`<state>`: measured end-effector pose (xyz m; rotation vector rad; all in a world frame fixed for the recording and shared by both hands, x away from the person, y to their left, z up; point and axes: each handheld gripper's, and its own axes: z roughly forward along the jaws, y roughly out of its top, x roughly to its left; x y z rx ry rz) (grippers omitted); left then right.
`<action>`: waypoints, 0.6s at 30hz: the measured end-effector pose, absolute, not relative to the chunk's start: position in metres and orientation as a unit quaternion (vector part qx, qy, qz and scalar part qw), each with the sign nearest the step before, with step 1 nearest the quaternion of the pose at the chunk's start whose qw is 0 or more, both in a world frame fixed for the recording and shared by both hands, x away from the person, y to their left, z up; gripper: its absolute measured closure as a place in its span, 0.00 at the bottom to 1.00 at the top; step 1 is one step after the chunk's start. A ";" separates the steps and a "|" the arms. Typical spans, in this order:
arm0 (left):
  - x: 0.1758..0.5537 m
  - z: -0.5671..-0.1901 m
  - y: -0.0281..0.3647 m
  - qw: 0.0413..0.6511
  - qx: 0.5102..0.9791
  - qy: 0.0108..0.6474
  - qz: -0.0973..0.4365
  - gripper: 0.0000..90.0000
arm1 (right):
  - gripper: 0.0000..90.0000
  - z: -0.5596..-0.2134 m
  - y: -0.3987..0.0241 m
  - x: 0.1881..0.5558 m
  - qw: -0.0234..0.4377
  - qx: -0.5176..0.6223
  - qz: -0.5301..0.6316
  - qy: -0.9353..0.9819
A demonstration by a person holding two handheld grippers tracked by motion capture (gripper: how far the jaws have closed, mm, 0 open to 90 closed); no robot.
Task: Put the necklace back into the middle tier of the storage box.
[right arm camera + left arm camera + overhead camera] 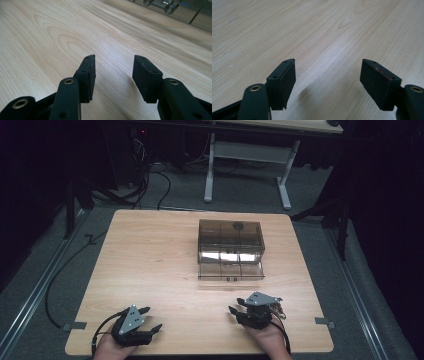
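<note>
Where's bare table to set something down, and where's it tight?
Bare table: the whole left half beside the smoked plastic drawer box, and the strip between the box and both grippers. Tightest: near edge at the left gripper and right gripper, both open and empty.

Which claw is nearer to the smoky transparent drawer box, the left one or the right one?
Right. The right claw sits just in front of the drawer box, slightly to its right. The left claw rests farther away, near the table's front-left edge. Both are open and empty.
</note>
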<state>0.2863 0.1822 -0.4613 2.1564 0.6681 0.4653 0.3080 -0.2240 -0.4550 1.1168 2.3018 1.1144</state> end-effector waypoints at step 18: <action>0.290 -0.461 0.182 0.411 0.850 0.275 0.180 0.29 | 0.59 -0.454 -0.230 0.304 0.177 0.399 0.420 0.796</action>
